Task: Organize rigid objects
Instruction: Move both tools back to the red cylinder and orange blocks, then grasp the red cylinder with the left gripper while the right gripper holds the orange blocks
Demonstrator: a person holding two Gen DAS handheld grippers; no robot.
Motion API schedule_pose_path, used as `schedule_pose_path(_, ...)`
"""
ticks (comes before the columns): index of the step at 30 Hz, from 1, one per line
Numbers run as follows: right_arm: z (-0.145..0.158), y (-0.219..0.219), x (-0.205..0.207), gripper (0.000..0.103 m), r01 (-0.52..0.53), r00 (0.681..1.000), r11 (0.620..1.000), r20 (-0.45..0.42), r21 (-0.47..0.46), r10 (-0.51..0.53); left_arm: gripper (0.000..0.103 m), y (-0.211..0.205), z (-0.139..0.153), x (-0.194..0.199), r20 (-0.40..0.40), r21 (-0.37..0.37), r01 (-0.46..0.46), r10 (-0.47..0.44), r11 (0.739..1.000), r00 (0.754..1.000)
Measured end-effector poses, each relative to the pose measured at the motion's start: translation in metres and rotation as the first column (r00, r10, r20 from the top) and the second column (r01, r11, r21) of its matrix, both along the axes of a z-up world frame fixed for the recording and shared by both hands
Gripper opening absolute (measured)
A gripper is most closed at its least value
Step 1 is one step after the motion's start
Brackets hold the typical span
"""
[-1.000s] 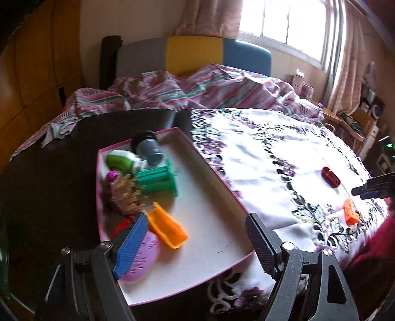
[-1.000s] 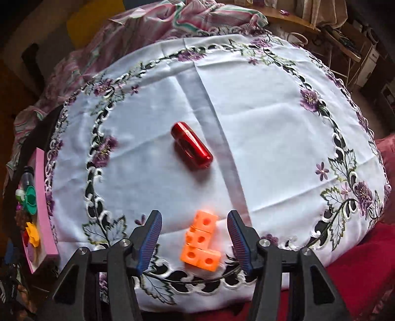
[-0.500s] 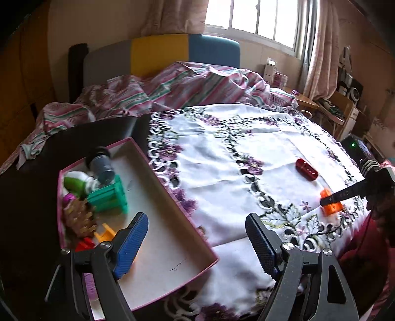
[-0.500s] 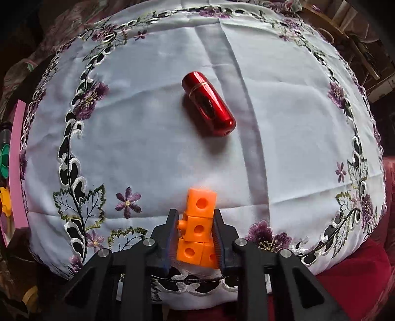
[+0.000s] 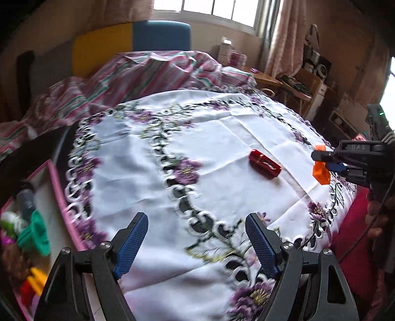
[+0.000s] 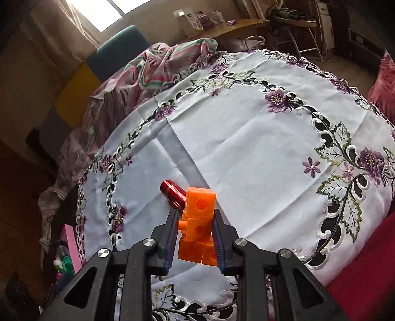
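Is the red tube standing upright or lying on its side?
Lying on its side. The red tube rests lengthwise on the tablecloth, with its long side along the cloth.

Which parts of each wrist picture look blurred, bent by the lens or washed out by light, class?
Left wrist view: the tray and toys at the left edge are smeared, the window is blown out white, and the tablecloth bulges into a dome. Right wrist view: sharper; the orange block piece in the right gripper is crisp, the window corner glares, and the room edges curve.
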State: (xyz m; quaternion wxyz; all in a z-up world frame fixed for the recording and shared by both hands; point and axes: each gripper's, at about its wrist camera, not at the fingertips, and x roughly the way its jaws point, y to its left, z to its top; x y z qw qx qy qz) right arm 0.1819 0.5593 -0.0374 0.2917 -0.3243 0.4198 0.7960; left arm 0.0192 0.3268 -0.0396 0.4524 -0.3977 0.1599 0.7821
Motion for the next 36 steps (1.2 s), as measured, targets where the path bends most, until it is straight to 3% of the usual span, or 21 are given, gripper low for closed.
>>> schedule_pose_path(4, 0.005, 0.007, 0.012, 0.026, 0.029, 0.997, 1.000, -0.072, -0.010, -0.029, 0.089, 0.047, -0.006, 0.009, -0.048, -0.021, 0.123, -0.124, 0.992, 0.991)
schedule_pose_path(6, 0.005, 0.008, 0.012, 0.026, 0.023, 0.995, 1.000, -0.098, -0.014, -0.024, 0.098, 0.070, -0.010, 0.013, -0.054, -0.027, 0.195, -0.196, 0.981, 0.979)
schedule_pose_path(11, 0.006, 0.009, 0.018, 0.026, 0.028, 0.989, 0.999, -0.147, -0.024, -0.031, 0.101, 0.121, -0.019, 0.018, -0.082, -0.075, 0.304, -0.310, 0.950, 0.947)
schedule_pose_path(23, 0.004, 0.012, 0.023, 0.026, 0.024, 0.979, 0.999, -0.202, -0.039, -0.031, 0.103, 0.192, -0.045, 0.019, -0.119, -0.151, 0.447, -0.465, 0.882, 0.877)
schedule_pose_path(29, 0.003, 0.012, 0.022, 0.026, 0.022, 0.977, 0.999, -0.210, -0.041, -0.030, 0.103, 0.205, -0.054, 0.024, -0.142, -0.169, 0.468, -0.492, 0.867, 0.859)
schedule_pose_path(31, 0.003, 0.012, 0.022, 0.026, 0.020, 0.978, 0.999, -0.207, -0.041, -0.028, 0.100, 0.210, -0.059, 0.023, -0.145, -0.176, 0.463, -0.488, 0.869, 0.860)
schedule_pose_path(33, 0.003, 0.012, 0.022, 0.026, 0.026, 0.979, 0.999, -0.200, -0.038, -0.033, 0.075, 0.215, -0.066, 0.021, -0.095, -0.182, 0.468, -0.490, 0.865, 0.867)
schedule_pose_path(36, 0.003, 0.012, 0.022, 0.026, 0.029, 0.980, 0.999, -0.197, -0.038, -0.036, 0.075, 0.209, -0.067, 0.021, -0.078, -0.150, 0.449, -0.463, 0.881, 0.883)
